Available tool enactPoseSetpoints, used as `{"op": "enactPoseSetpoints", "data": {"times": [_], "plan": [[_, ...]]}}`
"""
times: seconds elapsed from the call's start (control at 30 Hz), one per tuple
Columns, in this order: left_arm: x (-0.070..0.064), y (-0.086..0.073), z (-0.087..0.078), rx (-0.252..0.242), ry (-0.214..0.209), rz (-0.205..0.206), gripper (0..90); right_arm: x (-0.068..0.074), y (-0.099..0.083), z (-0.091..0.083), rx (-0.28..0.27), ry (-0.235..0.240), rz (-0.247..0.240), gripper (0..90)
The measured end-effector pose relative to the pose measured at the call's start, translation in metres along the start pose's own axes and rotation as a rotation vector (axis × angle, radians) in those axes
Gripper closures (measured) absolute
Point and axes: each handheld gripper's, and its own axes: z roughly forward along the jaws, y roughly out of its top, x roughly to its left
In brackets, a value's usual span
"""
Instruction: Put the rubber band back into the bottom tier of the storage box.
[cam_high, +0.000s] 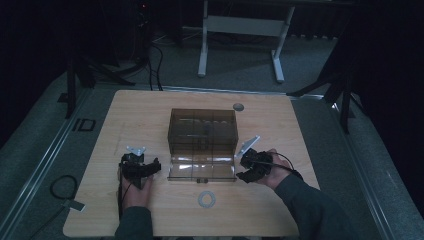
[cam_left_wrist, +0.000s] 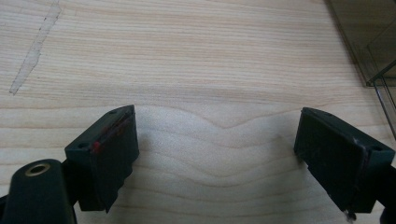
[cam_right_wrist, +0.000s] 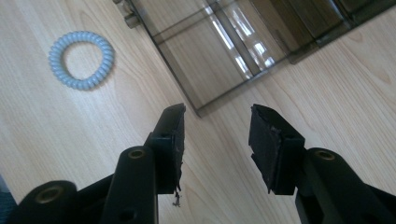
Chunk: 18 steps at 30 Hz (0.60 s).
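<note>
The right gripper (cam_right_wrist: 217, 126) stood partly open and empty, just off the near right corner of the smoky plastic box's (cam_high: 202, 131) folded-down lid (cam_right_wrist: 219, 51). The coiled hair tie (cam_right_wrist: 82, 59) lay on the table (cam_high: 150, 110) near it. The left gripper (cam_left_wrist: 217, 149) gaped wide over bare wood, holding nothing, left of the box.

i see a light wooden desk (cam_high: 280, 125). in its middle stands a smoky clear box (cam_high: 202, 131) with the lid (cam_high: 202, 169) lying open flat. near the front edge lies a grey coil ring (cam_high: 206, 199), and a small round disc (cam_high: 238, 106) is behind the box.
</note>
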Motion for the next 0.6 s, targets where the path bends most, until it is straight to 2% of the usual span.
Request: {"op": "enactPoseSetpoints", "data": {"times": [0.6], "plan": [[0.000, 0.000, 0.000, 0.000, 0.000, 0.000, 13.7, 0.016, 0.030, 0.011, 0.058, 0.054, -0.091, 57.7]]}}
